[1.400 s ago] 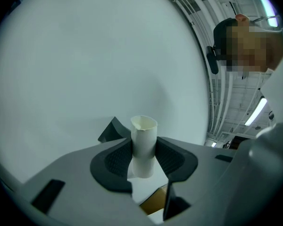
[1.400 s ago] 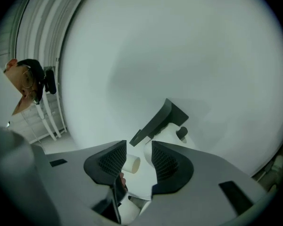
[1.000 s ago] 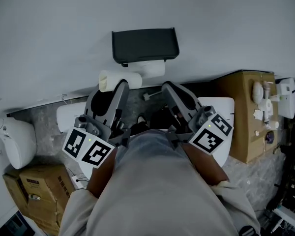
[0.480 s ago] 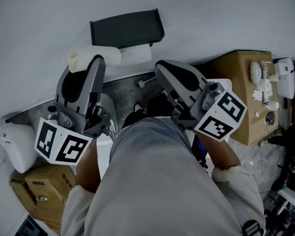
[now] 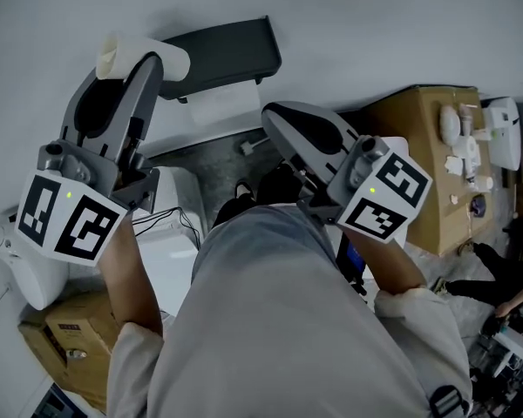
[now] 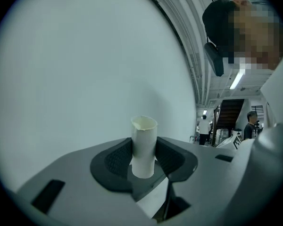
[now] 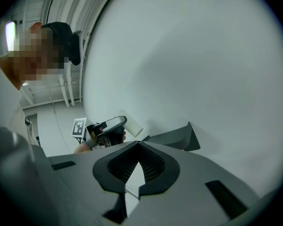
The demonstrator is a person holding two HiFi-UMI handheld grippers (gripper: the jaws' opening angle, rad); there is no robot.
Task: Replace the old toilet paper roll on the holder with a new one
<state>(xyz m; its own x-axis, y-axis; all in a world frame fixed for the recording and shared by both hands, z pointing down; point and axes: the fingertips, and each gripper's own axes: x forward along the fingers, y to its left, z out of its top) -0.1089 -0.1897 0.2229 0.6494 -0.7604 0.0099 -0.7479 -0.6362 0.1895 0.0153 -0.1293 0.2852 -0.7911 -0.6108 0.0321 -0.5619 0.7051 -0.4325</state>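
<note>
**A:** What sat at the upper left of the head view?

**B:** The left hand-held gripper (image 5: 146, 61), up against the pale wall (image 5: 375, 24). Its jaws were closed on an empty cardboard tube (image 6: 144, 140). In the left gripper view the tube stood upright between the two pads, both pressed against its sides.

**A:** And the holder?

**B:** Just to the right, at upper middle: a dark holder (image 5: 222, 55) fixed to the wall. The tube's end lay close by its left edge; I could not tell whether they touched. Some white paper (image 5: 222, 107) showed right beneath the holder.

**A:** The other tool?

**B:** The right hand-held gripper (image 7: 138, 144) was right of centre, below the holder. Its jaws were pressed together with nothing between them. In the right gripper view a corner of the holder showed just beyond the tips.

**A:** Far right?

**B:** A brown cardboard box (image 5: 418, 155) stood on the floor by the wall, with small white things on top.
</note>
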